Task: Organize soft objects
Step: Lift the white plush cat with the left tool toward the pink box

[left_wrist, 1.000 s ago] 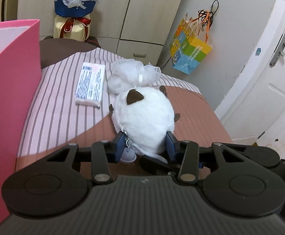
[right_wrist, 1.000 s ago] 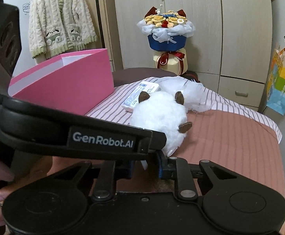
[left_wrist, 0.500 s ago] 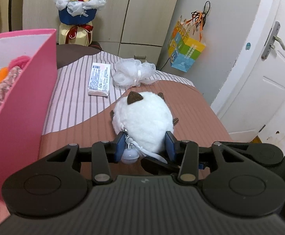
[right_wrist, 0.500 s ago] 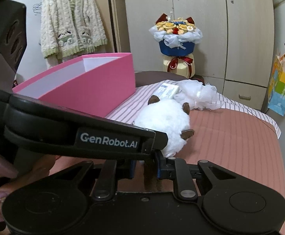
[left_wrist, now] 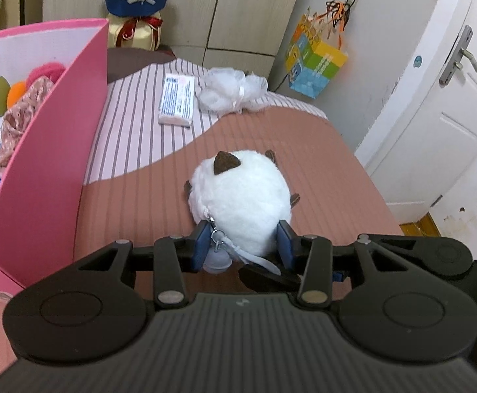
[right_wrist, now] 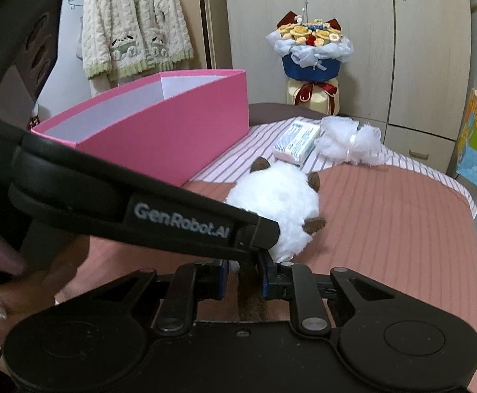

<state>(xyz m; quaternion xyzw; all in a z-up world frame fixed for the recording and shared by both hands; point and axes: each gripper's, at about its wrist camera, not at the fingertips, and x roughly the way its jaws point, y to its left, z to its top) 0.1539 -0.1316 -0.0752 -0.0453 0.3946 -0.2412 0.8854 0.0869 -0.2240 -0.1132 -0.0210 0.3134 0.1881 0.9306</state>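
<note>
White plush toy (left_wrist: 241,199) over bed (left_wrist: 320,163), rear pinched in left hand-held gripper (left_wrist: 242,245); right hand-held gripper (right_wrist: 242,275) clamped on brown tail. Pink box (left_wrist: 41,170) lies left of toy — left hand nearer.

A bed (left_wrist: 320,163) fills the foreground, its cover partly plain terracotta and partly pink-and-white striped. Behind it stands a beige wardrobe (right_wrist: 353,32) with vertical handles on the upper doors and a drawer (right_wrist: 418,140) below. A cream knitted cardigan (right_wrist: 133,23) hangs at the left beside the wardrobe. A grey wall (left_wrist: 386,49) adjoins a white panelled door (left_wrist: 451,114) with a metal lever handle (left_wrist: 461,55). A strip of wooden floor (left_wrist: 418,226) shows by the door. Light is soft and even.
</note>
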